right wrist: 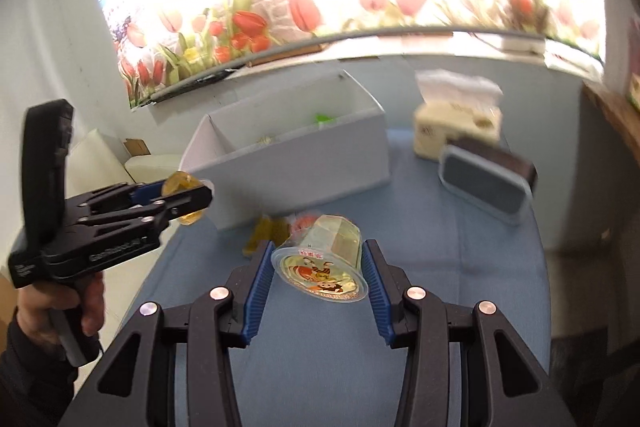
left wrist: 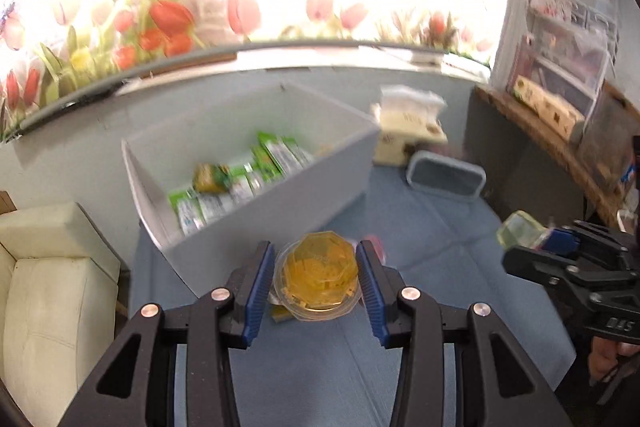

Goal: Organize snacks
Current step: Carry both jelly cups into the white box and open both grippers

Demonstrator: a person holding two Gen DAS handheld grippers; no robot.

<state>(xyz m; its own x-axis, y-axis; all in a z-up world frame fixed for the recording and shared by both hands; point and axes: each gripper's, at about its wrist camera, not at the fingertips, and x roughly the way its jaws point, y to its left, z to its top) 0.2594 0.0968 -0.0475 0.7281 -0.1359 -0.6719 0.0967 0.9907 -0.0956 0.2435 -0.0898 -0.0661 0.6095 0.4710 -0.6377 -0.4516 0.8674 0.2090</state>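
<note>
The left wrist camera rode just behind the left gripper [left wrist: 316,277], looking forward and down along its fingers over the blue table [left wrist: 432,227], with the white box [left wrist: 256,171] close at 12 o'clock. The right wrist camera sat likewise behind the right gripper [right wrist: 318,277], looking the same general way from farther right. Both views shared the box [right wrist: 296,155], the tissue pack [left wrist: 412,131] [right wrist: 456,127], the grey case [left wrist: 446,177] [right wrist: 484,187] and the tulip wall [left wrist: 168,23] [right wrist: 248,27]. Each camera caught the other tool: the right gripper [left wrist: 532,243] appeared at 3 o'clock in the left view, the left gripper [right wrist: 186,201] at 9 o'clock in the right view.
</note>
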